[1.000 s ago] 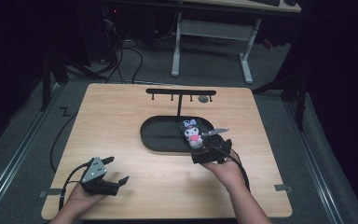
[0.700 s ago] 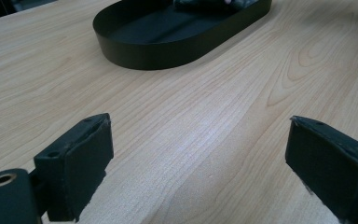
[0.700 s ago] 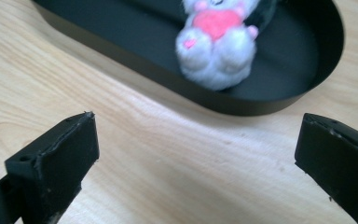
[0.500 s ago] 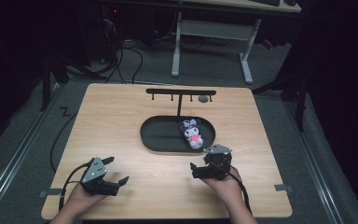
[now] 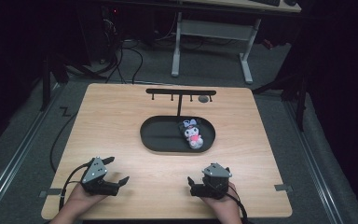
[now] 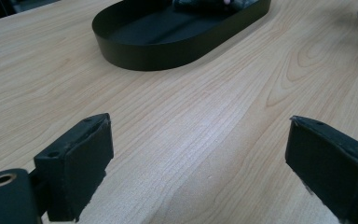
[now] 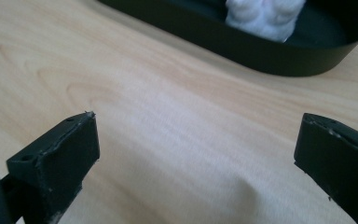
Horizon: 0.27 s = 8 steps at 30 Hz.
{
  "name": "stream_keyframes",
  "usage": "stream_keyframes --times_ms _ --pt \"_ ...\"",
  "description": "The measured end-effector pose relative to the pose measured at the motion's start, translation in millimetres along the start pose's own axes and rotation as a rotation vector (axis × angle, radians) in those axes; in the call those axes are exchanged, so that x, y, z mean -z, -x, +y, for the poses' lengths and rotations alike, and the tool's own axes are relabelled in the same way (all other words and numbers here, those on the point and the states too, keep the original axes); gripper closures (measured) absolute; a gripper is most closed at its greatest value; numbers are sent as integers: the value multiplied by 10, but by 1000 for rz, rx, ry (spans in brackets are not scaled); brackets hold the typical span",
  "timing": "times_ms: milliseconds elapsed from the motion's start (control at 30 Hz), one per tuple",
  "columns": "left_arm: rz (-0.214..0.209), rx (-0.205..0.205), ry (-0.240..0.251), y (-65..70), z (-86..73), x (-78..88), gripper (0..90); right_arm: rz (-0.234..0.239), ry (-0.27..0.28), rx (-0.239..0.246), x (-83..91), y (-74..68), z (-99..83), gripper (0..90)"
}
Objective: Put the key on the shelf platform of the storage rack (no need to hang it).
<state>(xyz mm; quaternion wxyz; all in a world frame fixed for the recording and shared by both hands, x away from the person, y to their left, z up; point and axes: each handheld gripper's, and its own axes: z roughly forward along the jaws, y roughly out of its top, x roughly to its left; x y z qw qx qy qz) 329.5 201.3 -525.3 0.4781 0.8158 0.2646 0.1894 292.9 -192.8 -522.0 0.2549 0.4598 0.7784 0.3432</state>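
The big wooden table [image 5: 121, 126] holds a black oval tray [image 5: 161, 135] in front of both tools. A small plush toy [image 5: 192, 134] lies in the tray's right end, ahead of the right gripper [image 5: 200, 185] and well apart from it. The left gripper [image 5: 116, 172] rests near the table's front edge. Both have their jaws wide apart, holding nothing.
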Motion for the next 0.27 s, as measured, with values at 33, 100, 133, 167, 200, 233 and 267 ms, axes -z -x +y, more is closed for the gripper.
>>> stream_keyframes --times_ms 33,100,133,167,200,233,267 --pt "0 1 0 0 1 0 84 -1 5 -3 12 -3 -21 1" --pt "1 -2 -2 4 4 -5 84 9 14 -34 24 14 -44 1" --pt "1 -2 -2 4 4 -5 84 7 12 -38 21 21 -43 1" --pt "1 -7 -4 7 4 -4 84 4 12 -37 18 28 -43 2" --pt "1 -9 -5 10 4 -3 84 4 12 -37 18 28 -43 2" --pt "0 -10 -4 11 4 -3 84 3 10 -37 19 36 -44 1" --pt "-1 -10 -4 9 5 -4 84 4 12 -41 21 39 -43 1"
